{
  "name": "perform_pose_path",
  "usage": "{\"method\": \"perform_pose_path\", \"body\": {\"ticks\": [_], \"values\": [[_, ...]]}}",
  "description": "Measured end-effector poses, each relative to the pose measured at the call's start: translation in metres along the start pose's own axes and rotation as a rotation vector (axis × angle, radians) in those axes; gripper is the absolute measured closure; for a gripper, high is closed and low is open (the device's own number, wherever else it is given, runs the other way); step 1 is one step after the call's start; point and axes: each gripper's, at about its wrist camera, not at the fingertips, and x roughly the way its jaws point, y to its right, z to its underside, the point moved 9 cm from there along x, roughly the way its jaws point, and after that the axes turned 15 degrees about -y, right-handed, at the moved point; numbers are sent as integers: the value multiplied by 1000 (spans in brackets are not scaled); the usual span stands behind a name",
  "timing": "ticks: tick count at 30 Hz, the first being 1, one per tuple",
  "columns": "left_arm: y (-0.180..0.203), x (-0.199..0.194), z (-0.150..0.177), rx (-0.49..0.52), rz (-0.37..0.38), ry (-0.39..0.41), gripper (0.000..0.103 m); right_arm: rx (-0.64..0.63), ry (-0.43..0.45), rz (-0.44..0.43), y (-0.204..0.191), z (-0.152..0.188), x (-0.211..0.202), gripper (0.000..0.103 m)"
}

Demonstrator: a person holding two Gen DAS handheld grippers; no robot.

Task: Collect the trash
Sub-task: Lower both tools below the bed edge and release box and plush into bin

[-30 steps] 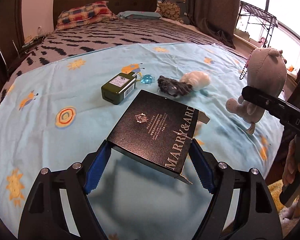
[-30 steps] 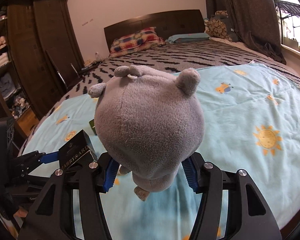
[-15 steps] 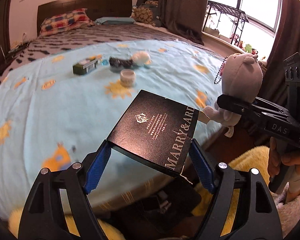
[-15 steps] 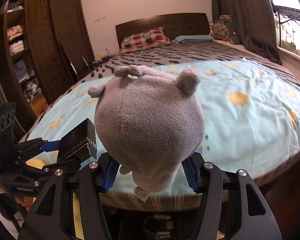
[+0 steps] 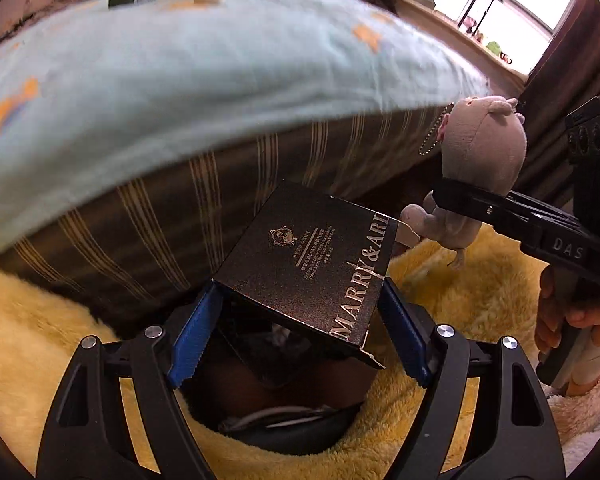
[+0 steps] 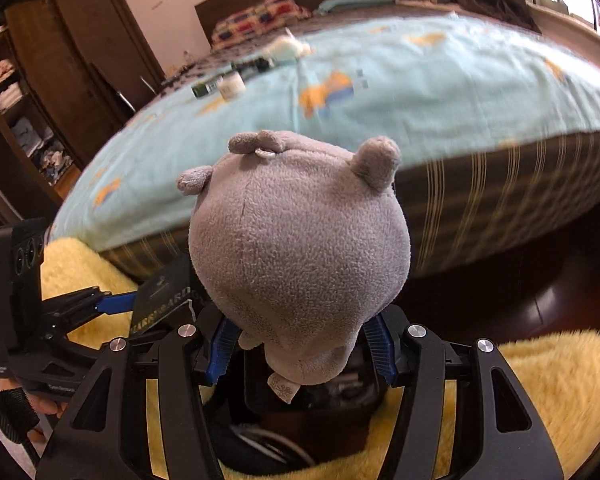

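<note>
Left tongs point(image 5: 300, 320) are clamping a black box point(image 5: 312, 264) and right tongs point(image 6: 300, 344) a plush toy point(image 6: 300, 248) over the dark bin point(image 5: 284, 412) beside the bed point(image 5: 180, 60); releasing off-centre risks both landing on the yellow rug point(image 5: 480, 300).

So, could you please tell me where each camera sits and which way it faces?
Left wrist: on the left hand-held gripper, angled down past the black box it grips; a hand shows at right.
Right wrist: on the right hand-held gripper, angled down past the grey plush toy.
Shared: bed, yellow rug, box, toy.
</note>
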Motion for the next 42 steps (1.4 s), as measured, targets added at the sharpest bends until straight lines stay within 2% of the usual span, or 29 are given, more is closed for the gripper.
{"method": "perform_pose_path", "body": {"ticks": [5,9,16,20,27,30,36,42], "values": [[-15,42,-1,-38,-30,-87,28,38,-109,20,8,12,37,46],[-25,67,1,-73,-26,-148,28,82,-188,16,16,18,66,46],[-30,97,5,-95,-21,-213,28,102,-264,22,16,27,106,46],[-32,108,7,-109,-30,-255,27,112,-284,15,18,30,115,46],[-29,101,8,-110,-28,-247,26,104,-288,10,15,29,117,44],[-27,97,8,-112,-29,-239,19,114,-290,9,16,28,117,44],[-28,90,7,-112,-30,-223,16,120,-264,-10,20,23,114,32],[-26,71,4,-95,-42,-177,16,127,-225,-13,20,16,99,32]]}}
